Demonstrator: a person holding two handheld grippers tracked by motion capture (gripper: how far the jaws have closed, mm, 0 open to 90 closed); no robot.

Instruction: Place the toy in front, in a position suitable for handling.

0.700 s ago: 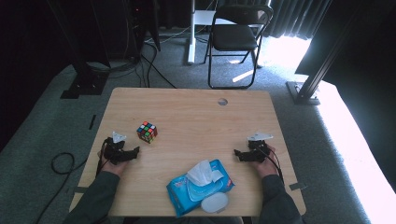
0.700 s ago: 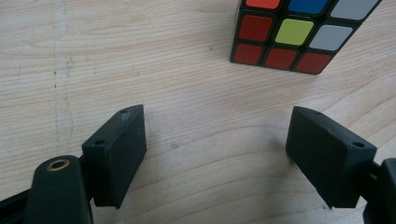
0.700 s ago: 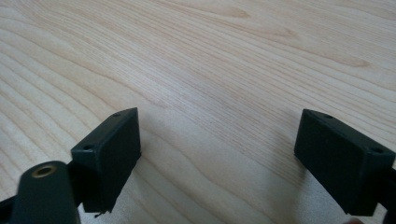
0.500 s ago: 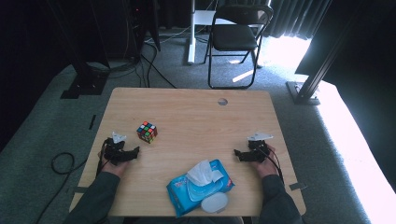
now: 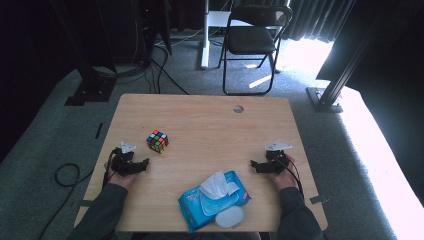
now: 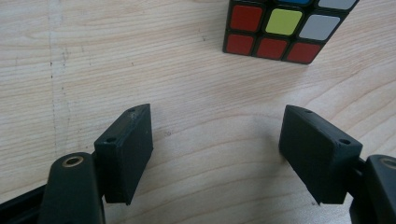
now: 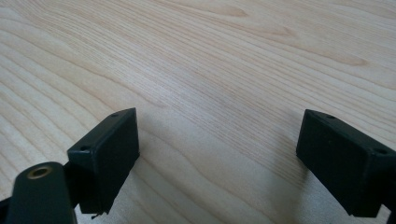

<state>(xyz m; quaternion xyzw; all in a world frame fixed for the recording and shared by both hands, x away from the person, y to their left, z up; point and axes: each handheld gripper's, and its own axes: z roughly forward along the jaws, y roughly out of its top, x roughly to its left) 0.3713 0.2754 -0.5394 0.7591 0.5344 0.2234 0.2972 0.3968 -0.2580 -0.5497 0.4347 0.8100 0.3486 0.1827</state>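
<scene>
Rubik's cube (image 5: 157,141) rests on the wooden table (image 5: 210,125), just ahead of the left gripper (image 5: 145,163); both it and the right gripper (image 5: 254,165) are spread, empty.

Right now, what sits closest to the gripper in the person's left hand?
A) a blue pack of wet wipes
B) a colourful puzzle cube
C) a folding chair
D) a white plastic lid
B: in the high view the puzzle cube rests on the table just ahead of the left gripper, and the left gripper view has its red, yellow and white squares right beyond the open jaws.
</scene>
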